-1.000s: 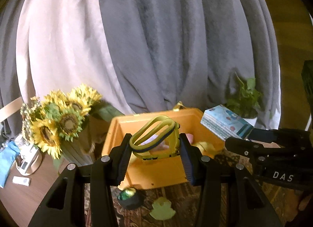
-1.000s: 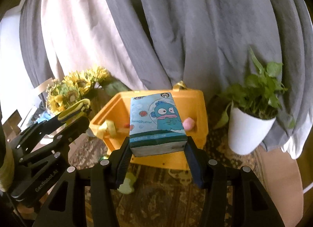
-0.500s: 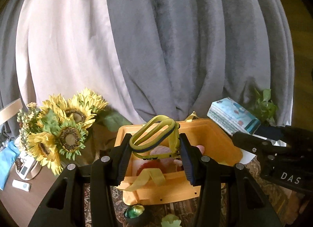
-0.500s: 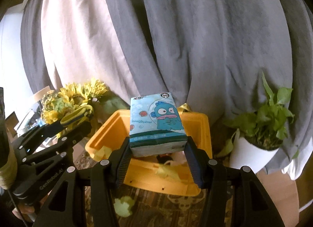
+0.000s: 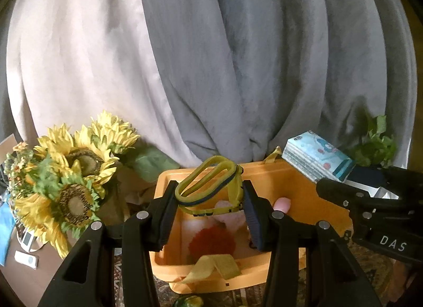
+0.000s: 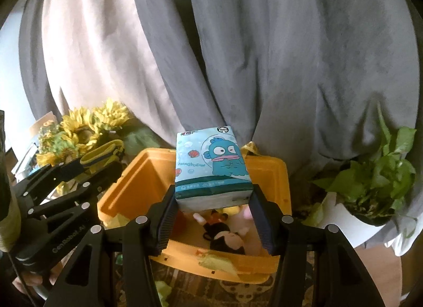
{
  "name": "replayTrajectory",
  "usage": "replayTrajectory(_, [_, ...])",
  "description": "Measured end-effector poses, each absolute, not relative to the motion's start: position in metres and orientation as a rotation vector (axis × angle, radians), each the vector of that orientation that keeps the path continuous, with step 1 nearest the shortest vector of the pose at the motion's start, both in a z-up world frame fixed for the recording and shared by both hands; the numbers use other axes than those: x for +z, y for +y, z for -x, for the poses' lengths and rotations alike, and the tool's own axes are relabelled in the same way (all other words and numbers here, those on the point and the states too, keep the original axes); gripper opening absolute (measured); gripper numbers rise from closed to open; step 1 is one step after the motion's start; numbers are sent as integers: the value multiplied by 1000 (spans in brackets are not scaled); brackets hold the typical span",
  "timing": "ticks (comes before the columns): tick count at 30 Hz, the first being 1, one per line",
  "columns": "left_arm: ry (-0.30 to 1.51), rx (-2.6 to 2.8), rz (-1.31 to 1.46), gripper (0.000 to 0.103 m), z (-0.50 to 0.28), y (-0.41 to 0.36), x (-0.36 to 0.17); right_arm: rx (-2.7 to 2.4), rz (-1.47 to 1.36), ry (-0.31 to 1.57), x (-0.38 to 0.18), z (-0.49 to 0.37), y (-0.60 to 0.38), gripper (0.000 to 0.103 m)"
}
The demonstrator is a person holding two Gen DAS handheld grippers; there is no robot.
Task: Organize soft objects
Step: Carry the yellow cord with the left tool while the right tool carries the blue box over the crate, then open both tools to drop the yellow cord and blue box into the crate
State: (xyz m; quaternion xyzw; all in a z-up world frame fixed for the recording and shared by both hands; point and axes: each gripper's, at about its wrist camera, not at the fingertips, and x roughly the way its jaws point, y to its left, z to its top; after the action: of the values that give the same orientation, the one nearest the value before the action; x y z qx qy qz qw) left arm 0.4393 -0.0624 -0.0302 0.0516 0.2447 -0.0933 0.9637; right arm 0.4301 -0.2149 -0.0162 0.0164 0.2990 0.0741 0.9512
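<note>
Sunflowers (image 5: 71, 182) at far left, on the table (image 5: 23, 278). Left gripper (image 5: 210, 201): fingers clamped on a yellow strap (image 5: 208, 182), held above the orange bin (image 5: 304, 190). Bin contents: plush toys (image 6: 230, 235), a red fuzzy item (image 5: 211, 243). Right gripper (image 6: 212, 209): fingers closed on a blue tissue pack (image 6: 211, 164), raised over the bin's near side. Potted plant (image 6: 370, 182) at far right, beside the bin.

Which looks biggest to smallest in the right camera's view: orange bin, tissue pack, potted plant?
1. orange bin
2. potted plant
3. tissue pack
The pack sits nearest the camera, in the right gripper, so it probably looks oversized.
</note>
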Motion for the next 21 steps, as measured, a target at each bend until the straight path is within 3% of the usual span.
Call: replayTrajectory(21, [731, -219, -184, 48, -518, -77, -97, 129, 49, 837, -82, -508, -216, 54])
